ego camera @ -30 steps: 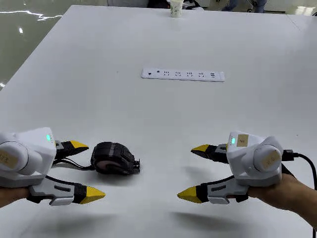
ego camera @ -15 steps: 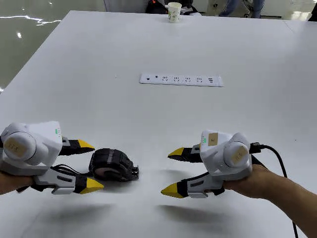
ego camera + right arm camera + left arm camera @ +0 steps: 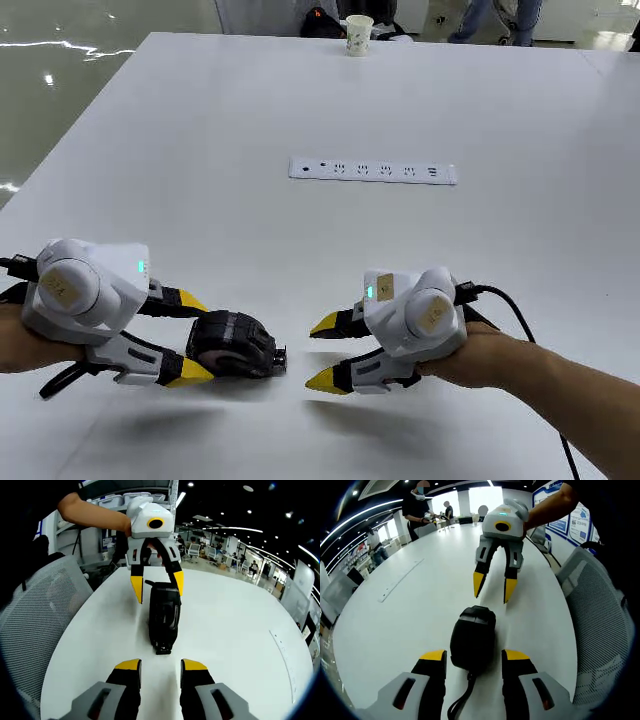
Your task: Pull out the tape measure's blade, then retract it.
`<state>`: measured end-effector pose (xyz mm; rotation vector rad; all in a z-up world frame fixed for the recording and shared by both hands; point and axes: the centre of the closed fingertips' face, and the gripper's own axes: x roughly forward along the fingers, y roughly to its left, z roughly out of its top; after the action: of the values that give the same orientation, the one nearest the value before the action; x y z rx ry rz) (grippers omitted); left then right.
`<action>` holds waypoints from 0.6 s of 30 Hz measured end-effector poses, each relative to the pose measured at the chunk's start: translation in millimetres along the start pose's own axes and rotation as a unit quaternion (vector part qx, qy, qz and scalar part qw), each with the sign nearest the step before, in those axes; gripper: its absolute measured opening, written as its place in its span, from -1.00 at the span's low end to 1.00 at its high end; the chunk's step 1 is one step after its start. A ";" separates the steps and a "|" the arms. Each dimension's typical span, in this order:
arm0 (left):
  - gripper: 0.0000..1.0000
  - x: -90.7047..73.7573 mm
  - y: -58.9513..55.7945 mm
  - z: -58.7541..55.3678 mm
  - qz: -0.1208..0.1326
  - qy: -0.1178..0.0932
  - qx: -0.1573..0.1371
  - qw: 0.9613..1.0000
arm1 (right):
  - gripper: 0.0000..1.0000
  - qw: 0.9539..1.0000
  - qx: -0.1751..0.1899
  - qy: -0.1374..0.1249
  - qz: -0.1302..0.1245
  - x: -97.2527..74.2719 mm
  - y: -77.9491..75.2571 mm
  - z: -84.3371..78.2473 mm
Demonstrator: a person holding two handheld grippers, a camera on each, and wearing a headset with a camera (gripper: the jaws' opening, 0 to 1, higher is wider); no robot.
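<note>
One tape measure (image 3: 235, 345) lies on the white table (image 3: 200, 150), its body between the left gripper's (image 3: 192, 337) spread jaws, which bracket the case without clamping it, likely to steady it. The right gripper (image 3: 321, 352) faces the case's mouth, jaws parted and empty, placed to take what seems to be the blade's tab, too small to confirm. Two grippers, one power strip (image 3: 372, 171), one paper cup (image 3: 358, 34)
</note>
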<state>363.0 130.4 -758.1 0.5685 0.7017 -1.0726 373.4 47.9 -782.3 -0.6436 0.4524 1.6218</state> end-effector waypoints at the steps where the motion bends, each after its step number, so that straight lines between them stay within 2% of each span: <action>1: -0.24 0.4 -0.2 -0.2 -0.002 0.002 0.003 1.000 | -0.47 1.000 -0.001 0.000 0.001 1.5 -0.3 0.9; 8: -0.33 2.5 4.5 2.9 -0.010 0.003 0.014 1.000 | -0.56 1.000 -0.004 0.002 0.014 15.2 -2.3 7.2; 18: -0.47 9.5 6.7 -3.2 -0.023 0.010 0.019 0.999 | -0.72 1.000 -0.006 0.014 0.024 29.2 -2.9 6.4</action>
<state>371.4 129.6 -766.8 0.5998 0.7157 -1.1264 373.1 74.7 -795.8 -0.6700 0.4813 1.6637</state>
